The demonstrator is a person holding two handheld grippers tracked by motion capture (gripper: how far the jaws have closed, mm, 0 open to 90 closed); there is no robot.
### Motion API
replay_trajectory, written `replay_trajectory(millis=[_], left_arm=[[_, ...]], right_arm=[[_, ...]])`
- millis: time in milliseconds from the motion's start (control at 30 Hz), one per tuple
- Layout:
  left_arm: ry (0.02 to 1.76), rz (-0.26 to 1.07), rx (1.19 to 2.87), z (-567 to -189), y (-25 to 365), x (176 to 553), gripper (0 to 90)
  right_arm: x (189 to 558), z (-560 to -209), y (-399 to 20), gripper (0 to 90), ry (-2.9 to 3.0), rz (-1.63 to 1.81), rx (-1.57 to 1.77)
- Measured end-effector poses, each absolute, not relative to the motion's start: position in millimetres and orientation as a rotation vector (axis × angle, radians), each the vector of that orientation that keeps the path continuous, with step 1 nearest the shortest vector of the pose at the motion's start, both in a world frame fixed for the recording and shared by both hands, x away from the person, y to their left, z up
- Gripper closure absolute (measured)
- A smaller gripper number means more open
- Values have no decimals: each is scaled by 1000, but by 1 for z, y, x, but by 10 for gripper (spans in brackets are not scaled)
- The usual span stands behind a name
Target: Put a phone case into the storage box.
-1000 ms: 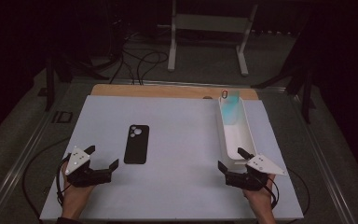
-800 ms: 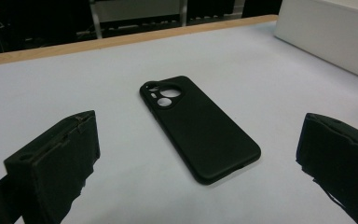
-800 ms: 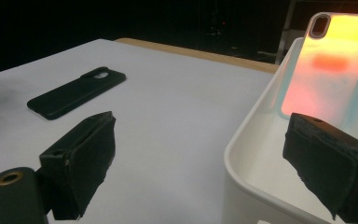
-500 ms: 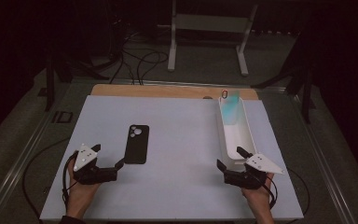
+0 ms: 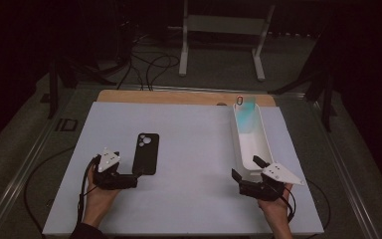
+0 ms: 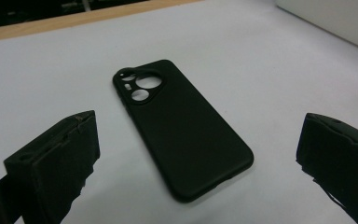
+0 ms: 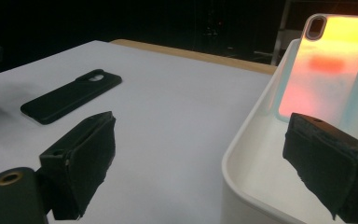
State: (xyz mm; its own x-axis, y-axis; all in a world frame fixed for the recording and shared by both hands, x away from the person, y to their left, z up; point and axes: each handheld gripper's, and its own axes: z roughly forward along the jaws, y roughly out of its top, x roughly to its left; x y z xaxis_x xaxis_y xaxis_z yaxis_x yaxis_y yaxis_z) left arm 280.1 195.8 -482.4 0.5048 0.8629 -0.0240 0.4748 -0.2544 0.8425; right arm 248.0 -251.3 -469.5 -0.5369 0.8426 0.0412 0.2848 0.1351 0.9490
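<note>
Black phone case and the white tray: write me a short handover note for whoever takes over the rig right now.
Left claw: open, low over the table, lined up on the near end of the black phone case; holding nothing.
Right claw: open, empty, at the near end of the white tray, one jaw over its rim.
Black phone case lies flat, back up, on the white table. A translucent coloured phone case leans against the tray's far end.
Done: nothing grasped so far.
Left: probably close the left claw on the black case and carry it to the tray.
</note>
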Motion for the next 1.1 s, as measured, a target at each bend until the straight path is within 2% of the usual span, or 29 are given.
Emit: replay_trajectory(millis=[367,1100], left_arm=[[1129,575,1927,-486,182,297,0],[1119,480,1978,-497,161,317,15]], right_arm=[[248,-470,-250,91,1906,1397,1073],[248,-471,-247,91,1912,1394,1069]])
